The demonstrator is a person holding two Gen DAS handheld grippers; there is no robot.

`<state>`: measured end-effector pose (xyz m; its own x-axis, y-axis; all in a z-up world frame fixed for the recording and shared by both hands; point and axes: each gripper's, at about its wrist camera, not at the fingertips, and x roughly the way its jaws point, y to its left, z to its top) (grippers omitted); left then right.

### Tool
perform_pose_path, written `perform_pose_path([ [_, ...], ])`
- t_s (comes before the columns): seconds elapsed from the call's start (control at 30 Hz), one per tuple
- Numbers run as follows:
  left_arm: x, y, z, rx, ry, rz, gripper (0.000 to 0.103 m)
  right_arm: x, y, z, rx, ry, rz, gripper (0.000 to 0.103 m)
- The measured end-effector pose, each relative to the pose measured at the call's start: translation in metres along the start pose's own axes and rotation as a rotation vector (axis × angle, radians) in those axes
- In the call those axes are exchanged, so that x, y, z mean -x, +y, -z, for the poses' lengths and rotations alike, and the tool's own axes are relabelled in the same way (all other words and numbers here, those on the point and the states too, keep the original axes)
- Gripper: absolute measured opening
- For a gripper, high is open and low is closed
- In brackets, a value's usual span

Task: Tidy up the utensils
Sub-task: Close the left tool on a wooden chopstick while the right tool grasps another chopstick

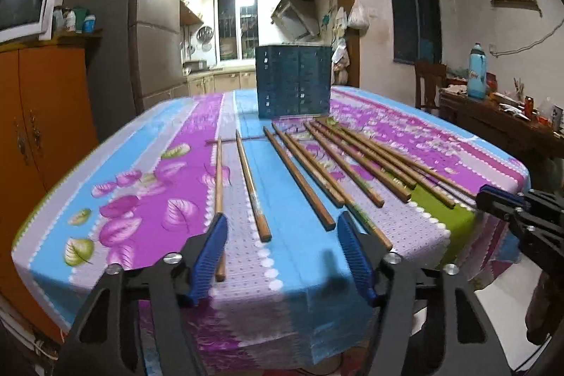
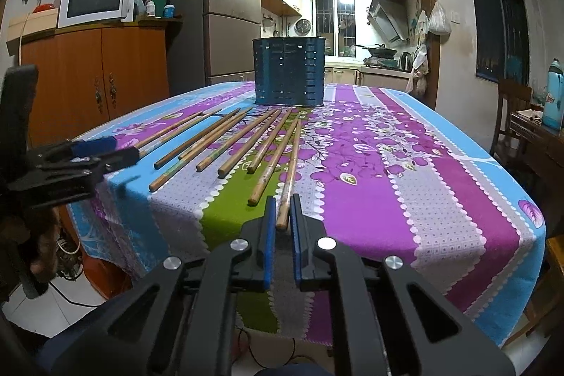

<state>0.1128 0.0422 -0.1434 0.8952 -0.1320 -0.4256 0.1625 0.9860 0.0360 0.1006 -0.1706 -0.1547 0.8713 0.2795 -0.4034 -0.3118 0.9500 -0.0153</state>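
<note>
Chopsticks (image 1: pixel 303 178), wooden, light, stiff, slim, fanned across desk (image 2: pixel 440 185) at 6 o'clock from blue holder (image 2: pixel 289 73). Best pinched near thick ends. Right gripper (image 2: pixel 283 210) jaws clamped on one chopstick (image 2: pixel 287 196); left gripper (image 1: pixel 282 235) jaws part-open, empty.

Matt wooden chopsticks (image 1: pixel 298 177) lie on a printed cloth tablecloth (image 1: pixel 310 270); the slotted holder (image 2: pixel 289 71) looks smooth plastic.

The left claw (image 1: pixel 282 235) points slightly downward at the lower centre of its frame, jaws partly apart. The right claw (image 2: pixel 282 217) points likewise at lower centre, jaws nearly together, pinching a thin stick's end.
</note>
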Motion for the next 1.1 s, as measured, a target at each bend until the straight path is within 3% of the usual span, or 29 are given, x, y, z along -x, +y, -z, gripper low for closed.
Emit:
perform_pose_path([
  [0.2,-0.011,-0.002,0.002,0.009,0.005,-0.036,0.042,-0.002,-0.004,-0.002,0.006,0.0,0.005,0.006],
  [0.3,-0.021,0.002,0.003,0.033,0.027,-0.056,0.039,-0.002,-0.005,-0.002,0.005,-0.004,0.01,0.006],
  [0.53,-0.024,0.005,0.007,0.047,-0.015,-0.08,0.032,-0.001,-0.008,0.004,-0.004,-0.008,0.016,0.006],
  [0.63,-0.021,0.004,0.01,0.048,-0.034,-0.091,0.019,-0.002,-0.008,0.005,-0.009,-0.003,0.016,0.006],
  [0.67,-0.021,0.005,0.01,0.054,-0.035,-0.098,0.01,-0.002,-0.008,0.005,-0.01,-0.006,0.018,0.006],
  [0.9,-0.018,0.006,0.01,0.065,-0.048,-0.101,0.008,0.004,-0.008,0.0,-0.011,-0.032,0.025,0.006],
  [1.1,0.005,0.002,-0.01,0.056,-0.111,-0.079,0.008,0.015,-0.013,-0.014,0.009,-0.066,0.042,0.005],
])
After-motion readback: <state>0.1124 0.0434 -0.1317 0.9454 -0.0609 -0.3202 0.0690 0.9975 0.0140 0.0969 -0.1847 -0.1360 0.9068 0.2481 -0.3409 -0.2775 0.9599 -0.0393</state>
